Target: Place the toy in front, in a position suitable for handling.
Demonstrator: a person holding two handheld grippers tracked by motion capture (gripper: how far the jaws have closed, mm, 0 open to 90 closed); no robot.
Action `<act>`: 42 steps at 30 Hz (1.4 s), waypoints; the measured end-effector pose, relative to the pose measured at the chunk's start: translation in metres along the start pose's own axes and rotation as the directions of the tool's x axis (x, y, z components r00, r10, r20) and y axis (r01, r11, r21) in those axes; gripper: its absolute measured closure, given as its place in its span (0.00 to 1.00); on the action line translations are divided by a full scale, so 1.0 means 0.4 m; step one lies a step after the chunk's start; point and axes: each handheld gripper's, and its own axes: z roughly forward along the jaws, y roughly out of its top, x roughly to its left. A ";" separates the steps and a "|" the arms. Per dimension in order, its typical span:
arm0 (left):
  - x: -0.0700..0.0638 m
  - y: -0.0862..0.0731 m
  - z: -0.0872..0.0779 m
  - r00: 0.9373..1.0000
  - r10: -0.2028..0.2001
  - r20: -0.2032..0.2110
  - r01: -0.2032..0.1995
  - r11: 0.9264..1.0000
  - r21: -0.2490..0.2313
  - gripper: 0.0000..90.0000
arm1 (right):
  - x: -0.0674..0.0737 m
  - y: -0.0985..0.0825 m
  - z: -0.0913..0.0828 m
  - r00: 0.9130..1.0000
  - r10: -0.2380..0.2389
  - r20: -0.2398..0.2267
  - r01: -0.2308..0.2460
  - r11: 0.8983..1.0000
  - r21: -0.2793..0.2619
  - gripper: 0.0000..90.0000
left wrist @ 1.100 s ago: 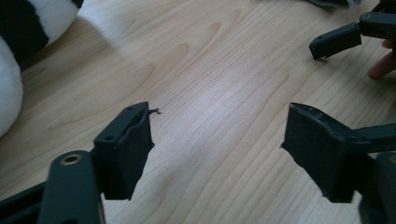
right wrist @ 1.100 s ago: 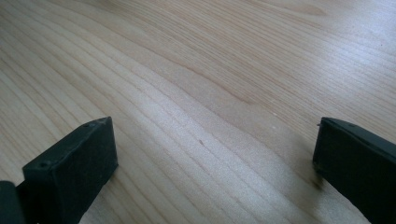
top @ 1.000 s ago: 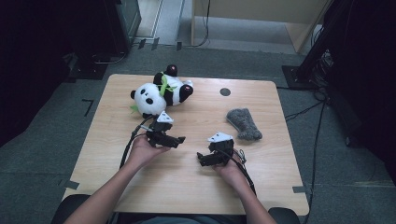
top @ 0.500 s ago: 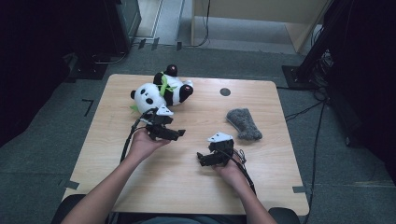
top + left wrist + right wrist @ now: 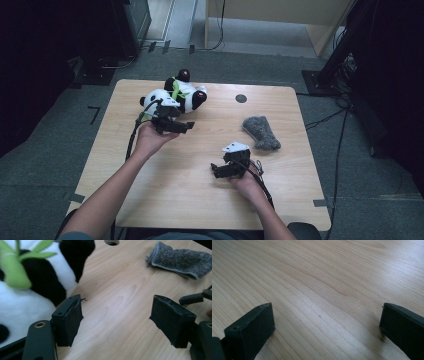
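Black two-jaw left gripper (image 5: 186, 127) and right gripper (image 5: 215, 170) trailing black cables, right wearing grey three-cornered plate; forearms showing bare.

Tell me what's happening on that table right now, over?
Left gripper jaws apart, just been closing, nothing between them, beside black-and-white plush panda. Right gripper open over bare wooden table. Grey fuzzy sock lies apart, nothing blocking.
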 end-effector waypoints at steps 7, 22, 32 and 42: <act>0.050 0.040 -0.004 0.999 -0.019 -0.044 0.019 1.000 -0.008 0.28 | 0.000 0.000 0.000 1.000 0.001 0.000 -0.001 1.000 0.000 0.00; 0.140 0.140 0.016 0.992 -0.047 -0.119 0.046 0.999 -0.013 0.28 | 0.002 0.000 0.000 1.000 0.005 0.000 -0.005 1.000 -0.002 0.00; 0.193 0.187 0.059 0.984 -0.071 -0.164 0.069 0.997 -0.015 0.28 | 0.003 0.000 0.000 1.000 0.011 0.003 -0.011 1.000 0.000 0.00; 0.230 0.146 0.111 0.976 -0.112 -0.189 0.120 0.992 0.030 0.28 | 0.003 0.000 0.000 1.000 0.013 0.003 -0.013 1.000 -0.001 0.00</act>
